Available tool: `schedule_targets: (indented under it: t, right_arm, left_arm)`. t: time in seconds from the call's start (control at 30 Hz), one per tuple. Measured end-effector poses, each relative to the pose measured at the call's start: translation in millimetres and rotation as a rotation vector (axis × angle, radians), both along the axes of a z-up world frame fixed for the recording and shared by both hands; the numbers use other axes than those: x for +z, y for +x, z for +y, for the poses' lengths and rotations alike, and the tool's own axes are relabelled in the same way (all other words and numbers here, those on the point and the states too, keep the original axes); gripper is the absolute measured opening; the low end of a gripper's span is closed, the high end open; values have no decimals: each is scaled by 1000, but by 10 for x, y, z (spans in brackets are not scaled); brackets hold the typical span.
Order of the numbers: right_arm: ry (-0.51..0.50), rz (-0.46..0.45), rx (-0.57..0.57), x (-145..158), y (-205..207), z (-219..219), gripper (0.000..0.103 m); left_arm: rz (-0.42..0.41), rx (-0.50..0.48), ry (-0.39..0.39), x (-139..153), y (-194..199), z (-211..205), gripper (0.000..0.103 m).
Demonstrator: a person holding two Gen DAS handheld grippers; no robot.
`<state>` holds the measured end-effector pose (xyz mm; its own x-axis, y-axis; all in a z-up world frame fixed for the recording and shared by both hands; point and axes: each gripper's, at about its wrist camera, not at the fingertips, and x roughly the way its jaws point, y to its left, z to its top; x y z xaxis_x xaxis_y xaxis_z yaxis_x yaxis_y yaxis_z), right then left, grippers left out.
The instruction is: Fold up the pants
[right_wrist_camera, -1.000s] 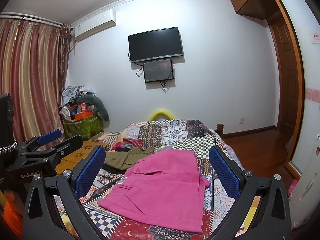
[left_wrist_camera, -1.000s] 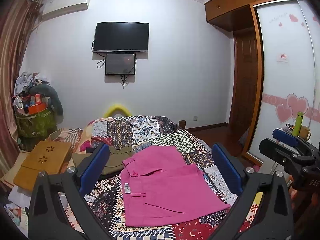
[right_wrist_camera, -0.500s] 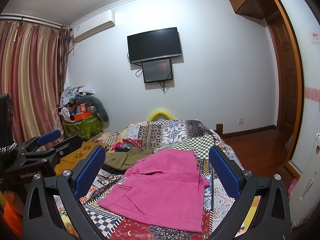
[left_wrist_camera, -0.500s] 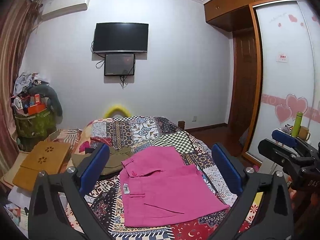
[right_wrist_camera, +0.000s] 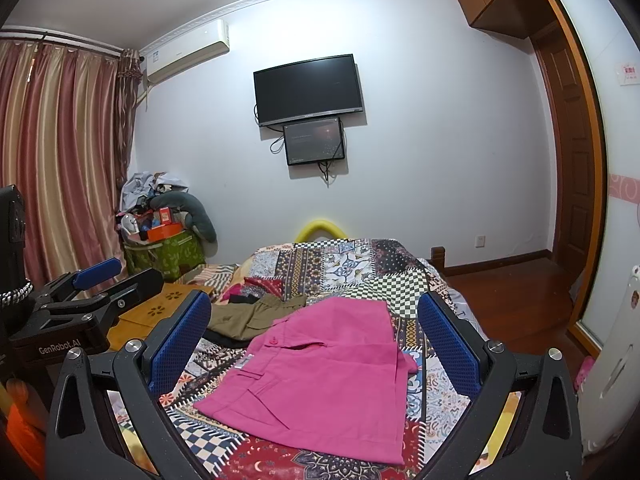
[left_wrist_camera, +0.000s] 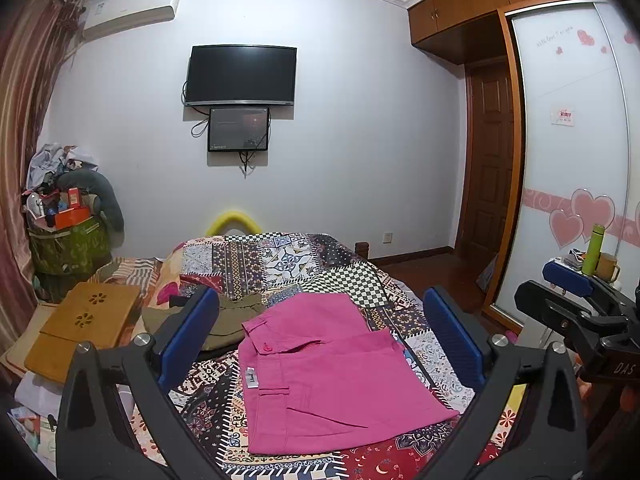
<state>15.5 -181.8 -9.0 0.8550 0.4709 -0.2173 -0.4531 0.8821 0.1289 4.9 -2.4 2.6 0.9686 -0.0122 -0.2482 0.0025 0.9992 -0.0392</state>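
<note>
Pink pants [left_wrist_camera: 328, 368] lie folded in a flat block on the patchwork bedspread [left_wrist_camera: 280, 256]; they also show in the right wrist view [right_wrist_camera: 320, 376]. My left gripper [left_wrist_camera: 320, 340] is open and empty, held above the bed's near end with the pants between its blue pads [left_wrist_camera: 188, 336]. My right gripper [right_wrist_camera: 316, 344] is open and empty too, hovering above the pants. Each gripper shows in the other's view: the right one at the far right [left_wrist_camera: 576, 300], the left one at the far left [right_wrist_camera: 88, 292].
Olive-green pants [left_wrist_camera: 224, 320] lie crumpled on the bed behind the pink ones. A wooden lap desk [left_wrist_camera: 84, 328] sits left of the bed. A cluttered green bin [left_wrist_camera: 68, 240] stands in the corner. A green bottle and cup [left_wrist_camera: 596, 248] stand at right by the wardrobe.
Both grippers have drifted slightly; the view barely shifts. The pink pants lie as before and both grippers stay open.
</note>
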Motion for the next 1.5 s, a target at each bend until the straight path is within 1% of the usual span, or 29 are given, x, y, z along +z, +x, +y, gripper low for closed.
schedule_targets:
  t: [0.57, 0.83, 1.0, 1.17, 1.27, 1.4, 1.5]
  right_arm:
    - [-2, 7, 2, -22, -4, 4, 103]
    - [-6, 28, -6, -72, 76, -16, 103]
    - [-10, 73, -23, -193, 247, -59, 103]
    - [-39, 147, -61, -443, 522, -129, 103]
    - [-68, 211, -90, -684, 764, -198, 103]
    - [-102, 302, -109, -980, 1062, -301, 103]
    - [-115, 363, -116, -1121, 1233, -380, 103]
  left_arm:
    - [1, 9, 1, -17, 24, 6, 103]
    - [25, 27, -8, -105, 181, 40, 103]
    - [102, 37, -36, -283, 497, 140, 103]
    - [238, 38, -64, -625, 972, 326, 103]
    - [306, 63, -35, -837, 1229, 437, 103]
    - [388, 106, 32, -1112, 1572, 573, 102]
    - [448, 114, 66, -1305, 1788, 686, 93]
